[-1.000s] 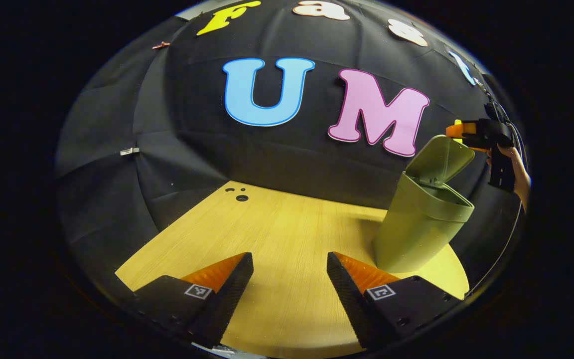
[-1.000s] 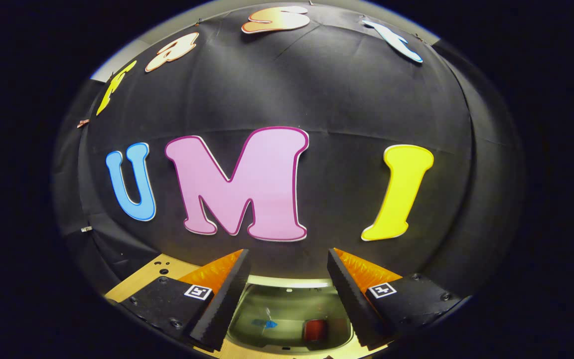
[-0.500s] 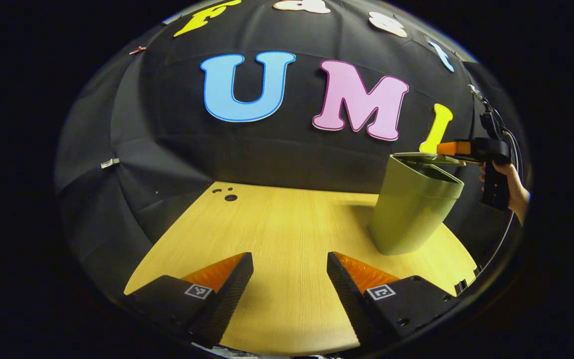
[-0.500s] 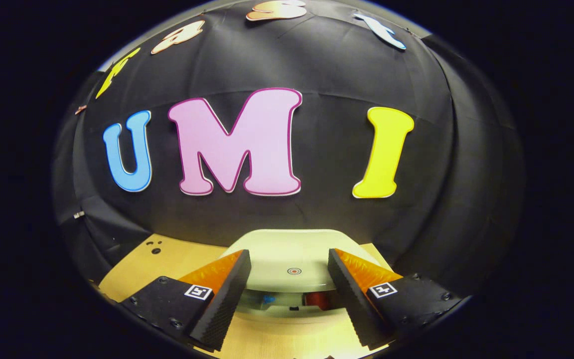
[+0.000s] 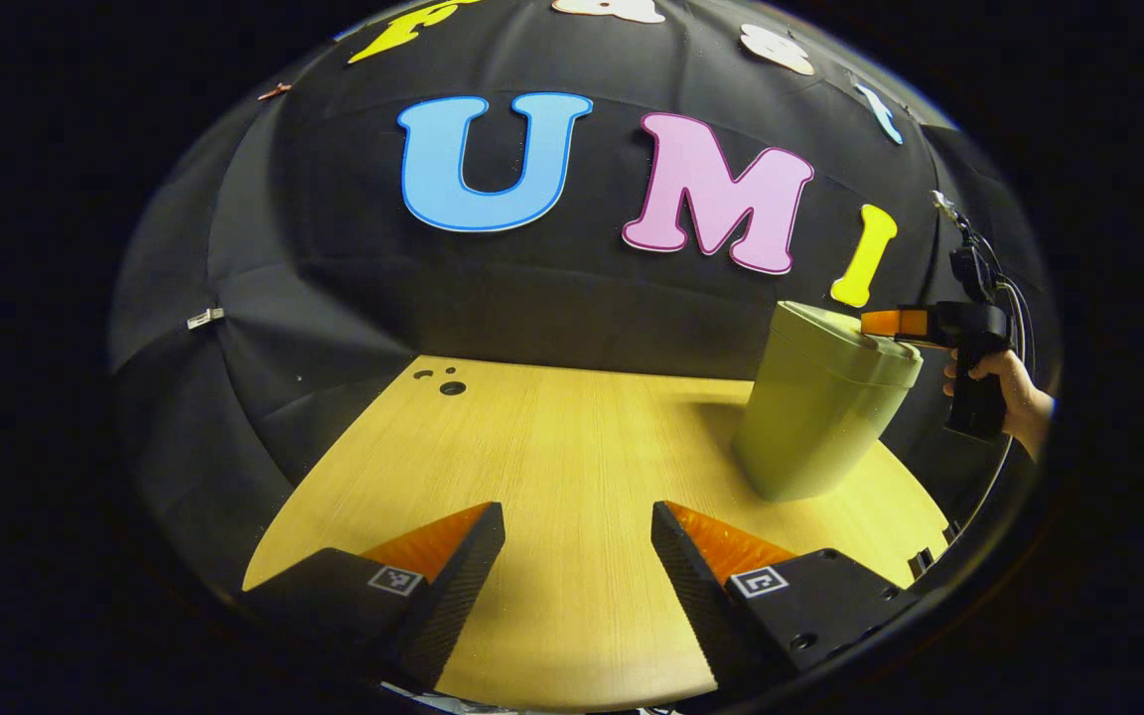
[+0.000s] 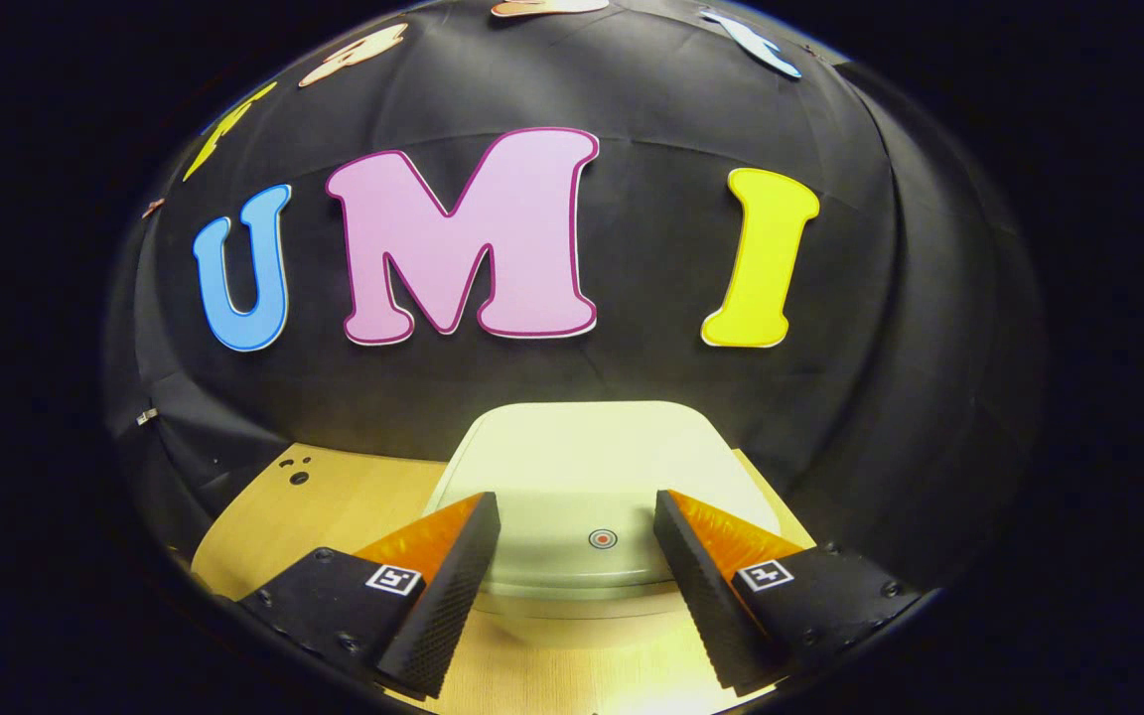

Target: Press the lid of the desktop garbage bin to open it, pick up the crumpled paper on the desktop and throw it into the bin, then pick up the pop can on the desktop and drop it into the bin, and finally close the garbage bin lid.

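Because its work looks finished, the left claw [image 5: 578,556] idles wide apart and empty above bare tabletop [image 5: 572,437]. Beyond, the right claw [image 6: 577,546], fingers spread, rests on the shut lid [image 6: 582,467] of the green garbage bin [image 5: 815,417], seemingly pressing it closed.

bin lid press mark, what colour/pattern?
A small red-ringed bullseye dot on the pale green lid, clearest in the right gripper view.
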The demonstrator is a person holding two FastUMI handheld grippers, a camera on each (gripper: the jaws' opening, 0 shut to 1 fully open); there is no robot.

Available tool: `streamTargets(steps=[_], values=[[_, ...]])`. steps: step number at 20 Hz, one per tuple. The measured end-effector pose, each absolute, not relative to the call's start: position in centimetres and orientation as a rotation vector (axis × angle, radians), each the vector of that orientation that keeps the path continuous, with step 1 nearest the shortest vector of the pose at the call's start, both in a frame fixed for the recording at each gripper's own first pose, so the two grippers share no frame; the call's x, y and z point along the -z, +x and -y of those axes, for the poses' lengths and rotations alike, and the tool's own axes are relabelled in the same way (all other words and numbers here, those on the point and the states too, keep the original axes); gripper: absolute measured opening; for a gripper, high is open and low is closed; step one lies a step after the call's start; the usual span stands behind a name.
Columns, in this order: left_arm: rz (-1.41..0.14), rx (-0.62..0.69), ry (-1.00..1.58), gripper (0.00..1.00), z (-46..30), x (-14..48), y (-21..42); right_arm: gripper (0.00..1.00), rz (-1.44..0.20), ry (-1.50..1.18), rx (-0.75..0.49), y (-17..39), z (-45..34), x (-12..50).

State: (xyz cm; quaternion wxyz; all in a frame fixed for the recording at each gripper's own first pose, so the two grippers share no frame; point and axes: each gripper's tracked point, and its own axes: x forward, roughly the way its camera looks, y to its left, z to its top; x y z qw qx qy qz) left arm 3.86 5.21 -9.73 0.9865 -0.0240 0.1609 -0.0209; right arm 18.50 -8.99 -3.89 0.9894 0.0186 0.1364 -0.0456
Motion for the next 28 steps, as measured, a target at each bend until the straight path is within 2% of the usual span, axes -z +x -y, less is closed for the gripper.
streamTargets(steps=[7, 12, 14, 20, 28], values=[[-0.332, 0.044, -0.080, 0.96, -5.7, 10.1, 4.8, 1.00, -0.230, 0.025, 0.111, 18.5, 8.8, 4.0], [-0.262, 0.069, -0.022, 0.99, -4.6, 7.8, 5.1, 0.99, -0.213, 0.018, 0.105, 17.8, 8.5, 3.8], [-0.222, 0.077, 0.014, 0.96, -4.2, 6.3, 5.1, 0.99, -0.202, 0.008, 0.113, 17.3, 8.3, 3.5], [-0.084, 0.128, 0.075, 0.95, -1.6, 1.1, 3.4, 0.98, -0.058, -0.031, 0.088, 12.9, 5.4, -1.0], [-0.014, 0.174, -0.014, 0.95, 1.8, -3.3, 1.6, 0.98, 0.010, 0.016, 0.046, 4.4, 1.7, -3.5]])
